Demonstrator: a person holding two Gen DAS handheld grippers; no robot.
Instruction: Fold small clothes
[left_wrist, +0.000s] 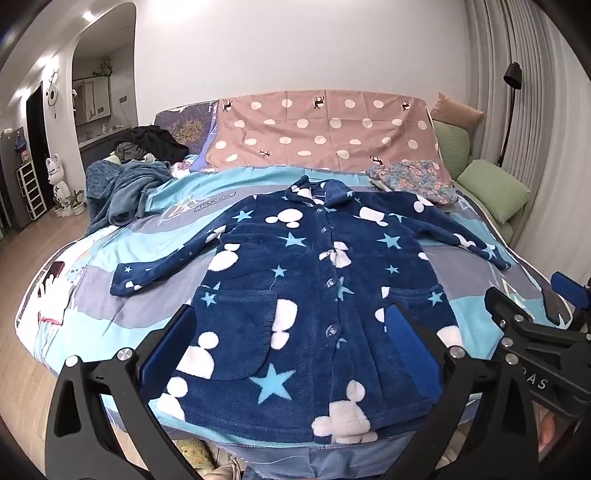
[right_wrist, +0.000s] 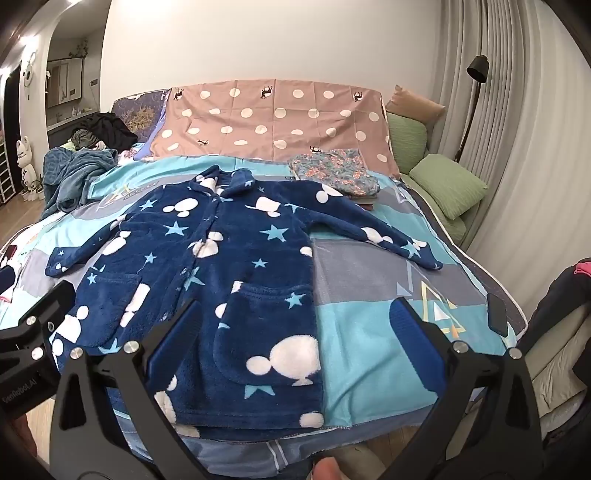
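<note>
Navy fleece robe (left_wrist: 317, 291), printed with pale blue stars and white mouse-head shapes, lies flat and front-up on the bed (left_wrist: 122, 291), buttoned down the middle, collar toward the headboard, hem at the near edge, both sleeves spread out to the sides. Two patch pockets sit low on its front. Under the robe: a bedspread in blue, turquoise and grey blocks. Beyond the robe's collar, a pink polka-dot sheet (left_wrist: 317, 129) hangs over the headboard. Just beyond the robe's right shoulder, touching or nearly so, a small floral garment (left_wrist: 413, 181) lies bunched. Off past the robe's left sleeve, a heap of blue blanket (left_wrist: 122, 192) with dark clothes behind it. Green pillows (left_wrist: 495, 188) line the bed edge beyond the right sleeve. Left hand-held gripper (left_wrist: 291, 343) hangs over the robe's lower front, jaws spread to their widest, nothing between them. Right hand-held gripper (right_wrist: 295, 339) hovers over the robe's right pocket and hem side, jaws likewise wide apart and empty; neither touches the fleece.
</note>
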